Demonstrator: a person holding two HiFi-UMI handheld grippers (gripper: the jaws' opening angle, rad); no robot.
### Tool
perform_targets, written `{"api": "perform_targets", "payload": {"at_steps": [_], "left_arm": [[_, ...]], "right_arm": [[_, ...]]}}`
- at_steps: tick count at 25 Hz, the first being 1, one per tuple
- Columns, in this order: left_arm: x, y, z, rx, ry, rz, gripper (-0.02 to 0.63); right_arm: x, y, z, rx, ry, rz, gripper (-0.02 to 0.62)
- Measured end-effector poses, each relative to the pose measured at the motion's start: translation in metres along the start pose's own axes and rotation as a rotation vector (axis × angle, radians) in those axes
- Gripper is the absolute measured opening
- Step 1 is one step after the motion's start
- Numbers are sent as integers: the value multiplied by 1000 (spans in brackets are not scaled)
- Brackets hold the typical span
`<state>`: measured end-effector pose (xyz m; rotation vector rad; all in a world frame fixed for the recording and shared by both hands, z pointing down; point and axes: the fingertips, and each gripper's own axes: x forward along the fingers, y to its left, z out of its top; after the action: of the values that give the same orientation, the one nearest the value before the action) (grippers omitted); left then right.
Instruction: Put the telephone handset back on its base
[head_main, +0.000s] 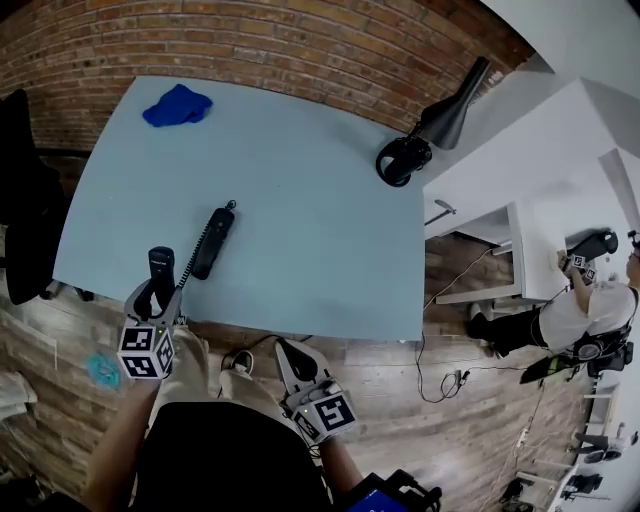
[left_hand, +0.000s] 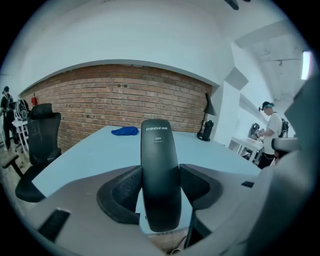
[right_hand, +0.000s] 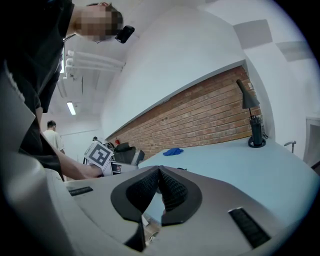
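Note:
My left gripper (head_main: 158, 292) is shut on a black telephone handset (head_main: 160, 267) and holds it upright at the table's near left edge. In the left gripper view the handset (left_hand: 159, 170) stands between both pads of that gripper (left_hand: 160, 189), which press on its sides. A slim black base (head_main: 213, 243) lies on the light blue table (head_main: 320, 230), just right of and beyond the handset; a coiled cord (head_main: 191, 262) runs between them. My right gripper (head_main: 285, 352) hangs below the table's front edge, and the right gripper view shows it (right_hand: 159, 175) shut with nothing in it.
A blue cloth (head_main: 177, 105) lies at the table's far left. A black desk lamp (head_main: 440, 125) stands at the far right corner. A black office chair (head_main: 20, 200) sits left of the table. Another person (head_main: 590, 310) works at white desks on the right.

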<state>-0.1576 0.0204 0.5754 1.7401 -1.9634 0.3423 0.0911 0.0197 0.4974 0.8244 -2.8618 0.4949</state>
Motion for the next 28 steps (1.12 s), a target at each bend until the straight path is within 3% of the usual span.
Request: {"api": "perform_targets", "payload": {"at_steps": [3, 6, 13, 17, 22, 28], "left_arm": [[6, -8, -20, 20, 60, 42, 265], [27, -20, -24, 7, 124, 7, 265], [98, -38, 32, 55, 112, -69, 264], [136, -45, 45, 105, 145, -127, 264], [162, -43, 29, 109, 204, -154, 262], [183, -40, 5, 100, 273, -164, 263]], "right_arm": [[-8, -4, -5, 17, -26, -44, 18], [-20, -10, -6, 48, -44, -84, 18], [-54, -36, -11, 92, -60, -200, 18], [-73, -50, -18, 95, -58, -300, 18], [-98, -59, -24, 109, -85, -397, 18], [-110, -55, -33, 121, -79, -441, 18]]}}
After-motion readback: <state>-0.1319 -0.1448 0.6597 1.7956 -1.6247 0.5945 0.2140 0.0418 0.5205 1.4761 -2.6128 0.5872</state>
